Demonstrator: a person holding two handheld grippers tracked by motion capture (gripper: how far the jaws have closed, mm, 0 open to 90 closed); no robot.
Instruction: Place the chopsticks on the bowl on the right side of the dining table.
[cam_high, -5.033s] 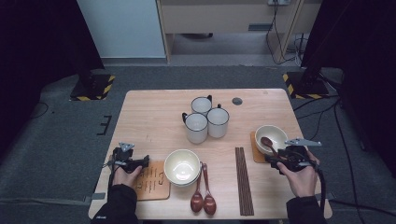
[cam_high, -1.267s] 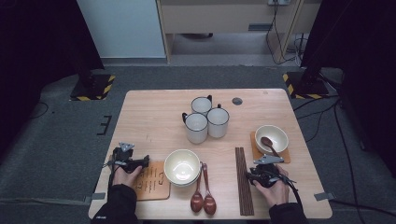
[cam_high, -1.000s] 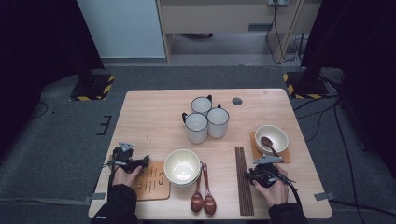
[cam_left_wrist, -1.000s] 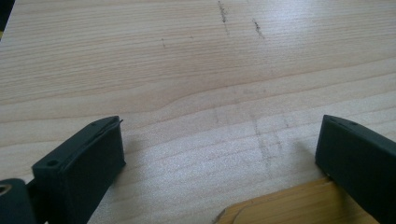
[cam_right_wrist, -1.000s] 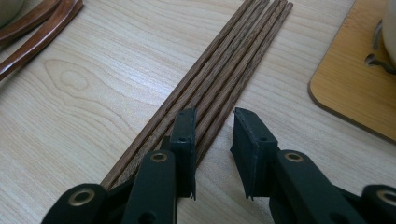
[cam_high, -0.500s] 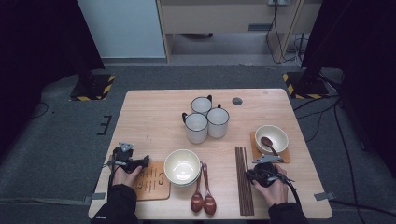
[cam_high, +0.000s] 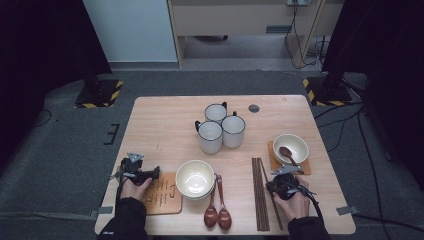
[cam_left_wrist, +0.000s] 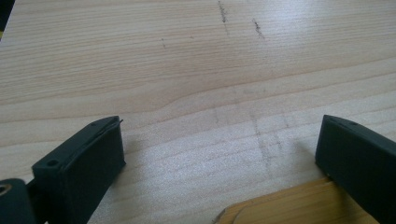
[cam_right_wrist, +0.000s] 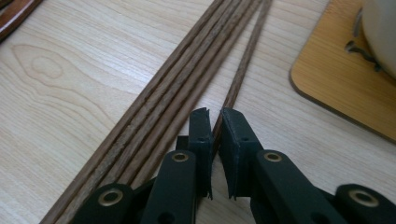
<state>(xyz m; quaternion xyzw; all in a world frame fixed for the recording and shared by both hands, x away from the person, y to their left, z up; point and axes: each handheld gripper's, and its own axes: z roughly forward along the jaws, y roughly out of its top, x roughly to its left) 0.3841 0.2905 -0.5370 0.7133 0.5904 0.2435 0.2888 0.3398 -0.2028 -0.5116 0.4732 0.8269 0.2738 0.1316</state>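
**One chopstick between my right jaws**

My right gripper (cam_right_wrist: 214, 114) sits low over the table (cam_high: 165, 125), near its front edge, and its jaws have just been closing. They now stand nearly together, with a single dark wooden chopstick (cam_right_wrist: 243, 70) running up between them. From the right gripper view the pads sit close on either side of that stick, and I read them as pressing it, though a sliver of gap shows beside one pad. The chopstick lies a little apart from the rest of the chopsticks (cam_right_wrist: 187, 74), which lie side by side in a tight bundle just beside it, flat on the wood. In the high view I see the same gripper (cam_high: 280, 186) in my right hand (cam_high: 295, 200), just right of the chopstick bundle (cam_high: 259, 192).

Beyond the held stick, a wooden coaster (cam_right_wrist: 345, 88) carries a cream bowl (cam_high: 291, 148) with a brown spoon (cam_high: 287, 154) resting in it.

My left gripper (cam_left_wrist: 219, 154) rests on the table at the left side, jaws standing wide apart with nothing but bare wood between them. A wooden board (cam_left_wrist: 285, 205) lies just under its right jaw. In the high view that board (cam_high: 161, 192) sits beside a second cream bowl (cam_high: 195, 178), with two brown spoons (cam_high: 217, 212) right of it. Three mugs (cam_high: 220, 127) cluster mid-table.
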